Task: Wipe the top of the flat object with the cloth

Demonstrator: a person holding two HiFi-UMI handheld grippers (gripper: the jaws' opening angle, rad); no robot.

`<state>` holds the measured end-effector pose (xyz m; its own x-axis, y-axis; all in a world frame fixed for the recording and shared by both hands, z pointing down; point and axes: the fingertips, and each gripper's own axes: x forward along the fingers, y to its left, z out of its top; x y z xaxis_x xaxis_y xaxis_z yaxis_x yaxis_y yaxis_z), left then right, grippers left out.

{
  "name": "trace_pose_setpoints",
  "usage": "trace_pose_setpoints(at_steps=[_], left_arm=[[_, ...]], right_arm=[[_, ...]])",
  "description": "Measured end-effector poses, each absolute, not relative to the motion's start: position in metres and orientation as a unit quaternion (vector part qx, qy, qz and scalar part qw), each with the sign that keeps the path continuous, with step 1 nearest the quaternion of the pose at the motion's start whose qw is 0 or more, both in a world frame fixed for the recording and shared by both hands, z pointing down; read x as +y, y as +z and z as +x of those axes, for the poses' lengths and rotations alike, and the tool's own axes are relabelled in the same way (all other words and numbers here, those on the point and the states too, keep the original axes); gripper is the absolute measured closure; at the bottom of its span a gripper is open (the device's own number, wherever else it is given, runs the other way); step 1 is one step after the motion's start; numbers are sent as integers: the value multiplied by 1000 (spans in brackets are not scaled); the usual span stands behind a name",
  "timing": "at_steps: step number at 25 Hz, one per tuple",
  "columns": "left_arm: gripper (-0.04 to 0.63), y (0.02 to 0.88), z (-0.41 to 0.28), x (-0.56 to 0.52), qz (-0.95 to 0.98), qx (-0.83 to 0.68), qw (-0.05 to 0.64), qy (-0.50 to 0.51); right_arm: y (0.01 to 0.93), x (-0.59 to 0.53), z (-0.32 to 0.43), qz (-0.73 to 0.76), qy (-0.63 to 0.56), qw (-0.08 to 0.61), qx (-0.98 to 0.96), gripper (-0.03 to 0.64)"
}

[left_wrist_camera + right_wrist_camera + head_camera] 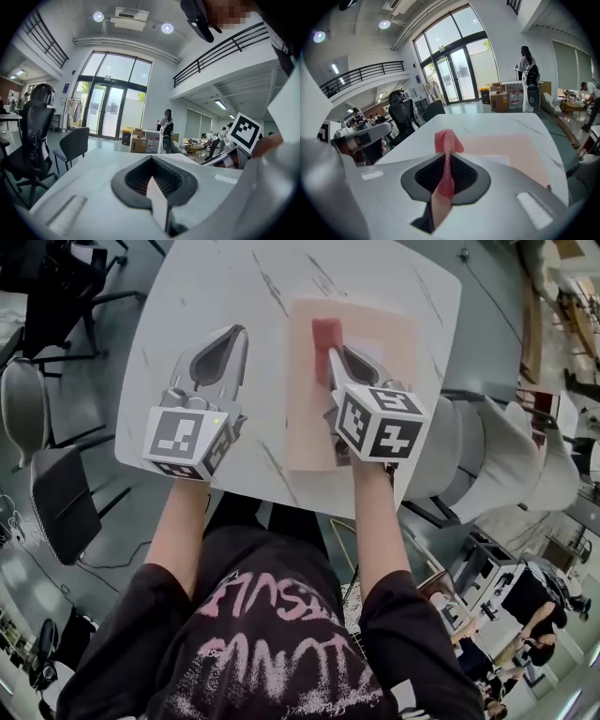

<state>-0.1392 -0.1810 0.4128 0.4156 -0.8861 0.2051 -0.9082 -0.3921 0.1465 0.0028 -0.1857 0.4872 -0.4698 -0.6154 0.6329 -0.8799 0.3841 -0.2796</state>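
The right gripper [331,352] is pinching the cloth [325,332] at 12 o'clock over the flat object [386,348] (a pink board). The left gripper [236,332] is holding its fingers together, empty.

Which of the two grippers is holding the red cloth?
The right gripper: its jaws are shut on the red cloth over the pink mat. The left gripper is shut on nothing, beside the mat.

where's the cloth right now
In the head view the red cloth sits right of centre, pinched by the right gripper over the far left part of the pink flat object on the white table.
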Motion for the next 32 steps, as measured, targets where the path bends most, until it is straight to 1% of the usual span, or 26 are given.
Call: trace_pose_setpoints(at_steps=[10,14,21,32], left_arm=[[595,415,-168,-175,821,-557,121,43],[595,414,-171,-174,820,-558,121,41],[595,418,-164,-173,823,-553,125,43],[595,418,-143,-174,830,-542,124,47]], right_arm=[[489,-163,-72,404,305,232,-831,561],[490,-154,-87,388,305,237,-837,561],[499,-149,-80,390,315,246,-830,561],[505,-146,-49,406,323,249,-818,561]])
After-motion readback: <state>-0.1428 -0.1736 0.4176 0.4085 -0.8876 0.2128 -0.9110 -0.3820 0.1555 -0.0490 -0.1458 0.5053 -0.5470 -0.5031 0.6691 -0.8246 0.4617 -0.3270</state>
